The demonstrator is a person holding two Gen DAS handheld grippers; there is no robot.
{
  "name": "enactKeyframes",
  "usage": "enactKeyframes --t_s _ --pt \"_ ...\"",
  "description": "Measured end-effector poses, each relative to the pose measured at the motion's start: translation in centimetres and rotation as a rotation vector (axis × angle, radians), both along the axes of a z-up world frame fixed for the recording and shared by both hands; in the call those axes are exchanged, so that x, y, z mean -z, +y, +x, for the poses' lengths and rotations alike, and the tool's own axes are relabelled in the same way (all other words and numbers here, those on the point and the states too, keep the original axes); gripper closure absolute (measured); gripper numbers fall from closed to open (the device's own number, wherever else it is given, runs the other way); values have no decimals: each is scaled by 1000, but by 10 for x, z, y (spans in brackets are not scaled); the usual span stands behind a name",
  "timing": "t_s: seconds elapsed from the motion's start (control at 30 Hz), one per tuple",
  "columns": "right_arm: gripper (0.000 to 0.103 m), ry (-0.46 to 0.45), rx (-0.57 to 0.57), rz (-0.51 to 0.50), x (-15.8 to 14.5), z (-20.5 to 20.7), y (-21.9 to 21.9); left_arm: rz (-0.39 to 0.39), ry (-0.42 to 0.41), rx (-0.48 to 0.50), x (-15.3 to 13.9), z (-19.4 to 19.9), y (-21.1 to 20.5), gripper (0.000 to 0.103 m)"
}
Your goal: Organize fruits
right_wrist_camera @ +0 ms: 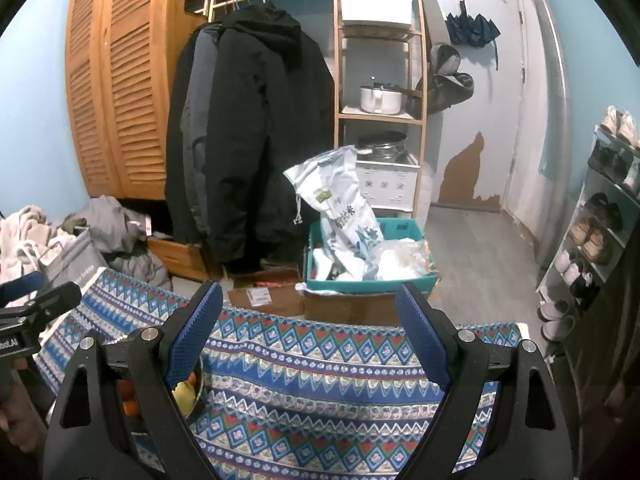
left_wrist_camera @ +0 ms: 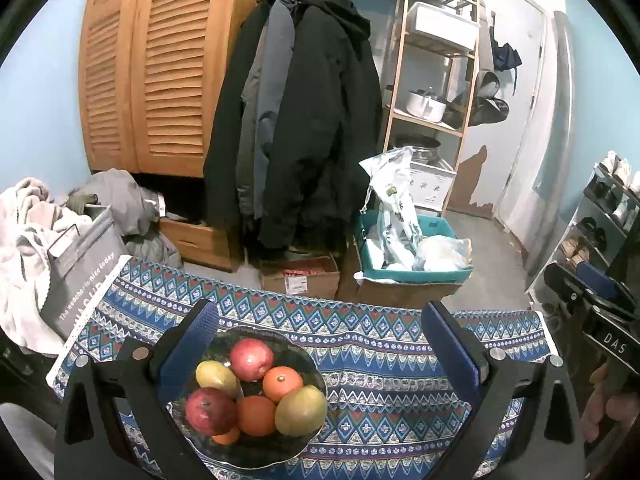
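Now: fruit bowl below open left hand-held gripper; right hand-held gripper open, empty.

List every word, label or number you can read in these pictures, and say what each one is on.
"The weather is nice today": grey bag left of the table; larger letters below are cut off.
"DAS": right gripper body.
"...botAI", partly cut off: left gripper body.
Cardboard box label and white sack print: too small to read.

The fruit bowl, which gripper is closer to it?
Left. The left gripper hangs open right above the fruit bowl, its fingers either side. The right gripper is off to the bowl's right, over bare patterned tablecloth.
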State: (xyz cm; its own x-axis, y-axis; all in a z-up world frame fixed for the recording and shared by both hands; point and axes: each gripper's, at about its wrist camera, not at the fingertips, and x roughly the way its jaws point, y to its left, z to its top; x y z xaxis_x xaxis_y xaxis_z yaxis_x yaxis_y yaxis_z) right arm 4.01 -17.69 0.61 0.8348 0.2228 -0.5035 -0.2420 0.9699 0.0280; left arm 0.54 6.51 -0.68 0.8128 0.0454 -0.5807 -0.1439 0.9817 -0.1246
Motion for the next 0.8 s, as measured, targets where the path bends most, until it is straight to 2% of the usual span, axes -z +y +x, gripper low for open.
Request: enactKeyframes --t_s 0.4,0.8 --pt "16 -3 -1 -5 0 -1 2 34 0 1 -1 -1 -1 1" --pt "16 -9 -9 -10 -1 -1 4 32 -3 -5 -4 -3 2 1"
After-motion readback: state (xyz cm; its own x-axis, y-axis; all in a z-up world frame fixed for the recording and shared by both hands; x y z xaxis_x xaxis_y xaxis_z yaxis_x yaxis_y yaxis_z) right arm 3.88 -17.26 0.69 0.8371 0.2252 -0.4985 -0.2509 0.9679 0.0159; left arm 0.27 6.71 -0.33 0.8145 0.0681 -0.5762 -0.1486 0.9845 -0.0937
